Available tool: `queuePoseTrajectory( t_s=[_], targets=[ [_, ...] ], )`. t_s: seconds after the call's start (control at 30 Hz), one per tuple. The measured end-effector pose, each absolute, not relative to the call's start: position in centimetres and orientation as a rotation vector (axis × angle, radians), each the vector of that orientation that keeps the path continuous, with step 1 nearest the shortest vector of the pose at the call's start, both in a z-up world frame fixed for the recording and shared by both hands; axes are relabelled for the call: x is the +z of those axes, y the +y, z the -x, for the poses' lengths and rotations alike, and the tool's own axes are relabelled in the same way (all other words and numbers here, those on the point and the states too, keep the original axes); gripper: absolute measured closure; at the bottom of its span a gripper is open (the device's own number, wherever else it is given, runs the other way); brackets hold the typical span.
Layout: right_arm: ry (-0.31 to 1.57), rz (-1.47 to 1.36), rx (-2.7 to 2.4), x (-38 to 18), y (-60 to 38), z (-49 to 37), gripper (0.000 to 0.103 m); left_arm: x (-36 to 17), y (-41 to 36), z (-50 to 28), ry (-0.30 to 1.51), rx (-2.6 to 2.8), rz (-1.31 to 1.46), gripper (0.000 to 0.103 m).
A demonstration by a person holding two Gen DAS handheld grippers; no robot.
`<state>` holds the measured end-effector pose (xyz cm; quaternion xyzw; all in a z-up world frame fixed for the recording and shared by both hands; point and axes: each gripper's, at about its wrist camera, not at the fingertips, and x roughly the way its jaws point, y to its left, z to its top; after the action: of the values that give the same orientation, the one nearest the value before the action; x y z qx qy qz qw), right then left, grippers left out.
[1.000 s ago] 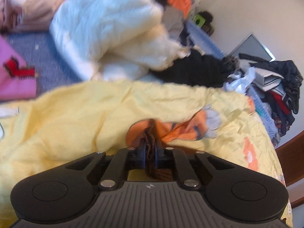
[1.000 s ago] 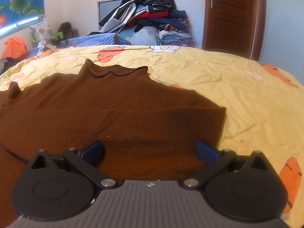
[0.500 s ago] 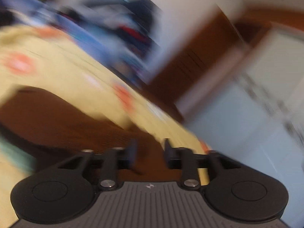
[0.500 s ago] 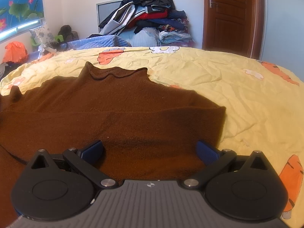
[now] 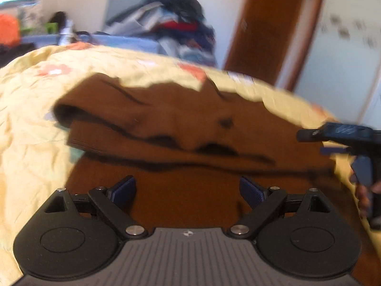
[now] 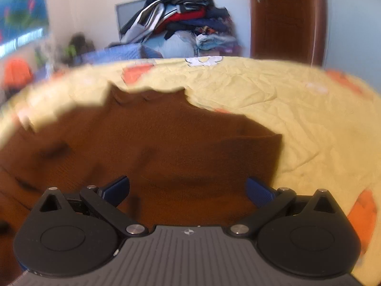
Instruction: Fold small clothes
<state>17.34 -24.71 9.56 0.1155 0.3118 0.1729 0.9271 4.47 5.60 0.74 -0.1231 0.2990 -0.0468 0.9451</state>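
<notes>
Brown sweater [image 5: 190, 124] lies spread across the yellow bedsheet [image 5: 26, 124], and that is where all the action sits. From the left wrist view, one sleeve is folded over the body of the garment, its ribbed cuff [image 5: 81, 140] ending near the sheet's edge on the left, with dark creases running along the fold. The left claw [image 5: 188, 189] hovers low over the knit with its jaws opening, blue pads [image 5: 123, 188] spread wide and nothing pinched between them, just brown fabric underneath. Off at the right edge of that view the other tool pokes in, a hand wrapped round its handle.

Over to the right wrist view: the right claw [image 6: 188, 188] is also spread wide, its blue pads [image 6: 117, 187] well apart above the sweater [image 6: 190, 143], gripping nothing. The collar [image 6: 147, 93] points away from the camera toward the far side of the bed, and the garment's right edge drops off squarely onto the bedsheet [image 6: 309, 124], which carries orange carrot prints. The picture is blurred toward the left side, so detail there is hard to read.

Behind the bed, a tall pile of clothes [image 6: 181, 21] is heaped against the wall, beside a brown wooden door [image 6: 285, 19].
</notes>
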Motion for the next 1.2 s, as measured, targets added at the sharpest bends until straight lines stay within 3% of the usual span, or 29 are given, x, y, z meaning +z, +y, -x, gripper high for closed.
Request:
queuePoseTrajectory(
  t_s=[0.1, 0.23, 0.3, 0.33, 0.37, 0.4, 0.43, 0.47, 0.8, 1.1, 1.2],
  targets=[
    [0.801, -0.539, 0.559, 9.8, -23.5, -18.9, 0.001, 0.8, 6.1, -4.6, 0.625, -0.084, 0.277, 0.008],
    [0.974, -0.538, 0.566, 8.1, -20.6, -21.4, 0.017, 1.0, 5.8, -4.5, 0.626, -0.09, 0.261, 0.006],
    [0.969, -0.534, 0.561, 8.2, -20.0, -21.8, 0.018, 0.9, 5.8, -4.3, 0.625, -0.092, 0.263, 0.006],
    [0.973, -0.532, 0.56, 8.2, -19.8, -21.9, 0.025, 0.9, 5.7, -4.2, 0.623, -0.093, 0.267, 0.006],
    [0.981, -0.518, 0.56, 8.1, -19.5, -22.1, 0.045, 0.8, 5.7, -4.1, 0.621, -0.094, 0.271, 0.006],
    [0.996, -0.492, 0.553, 7.8, -19.0, -22.1, 0.057, 0.8, 5.7, -4.2, 0.621, -0.095, 0.273, 0.005],
    [1.004, -0.467, 0.543, 7.6, -18.7, -22.2, 0.081, 0.8, 5.7, -4.1, 0.622, -0.098, 0.272, 0.004],
    [0.996, -0.448, 0.548, 7.5, -18.5, -22.0, 0.087, 0.8, 5.7, -4.1, 0.623, -0.1, 0.27, 0.004],
    [0.773, -0.451, 0.542, 14.4, -26.7, -20.4, 0.093, 0.7, 5.5, -4.2, 0.626, -0.096, 0.258, 0.003],
    [0.881, -0.403, 0.329, 8.7, -32.6, -22.0, 0.092, 1.8, 5.5, -3.8, 0.613, -0.072, 0.228, 0.003],
    [0.829, -0.383, 0.296, 9.1, -32.4, -21.0, 0.082, 4.8, 7.5, -3.7, 0.504, -0.06, 0.259, 0.003]
  ],
)
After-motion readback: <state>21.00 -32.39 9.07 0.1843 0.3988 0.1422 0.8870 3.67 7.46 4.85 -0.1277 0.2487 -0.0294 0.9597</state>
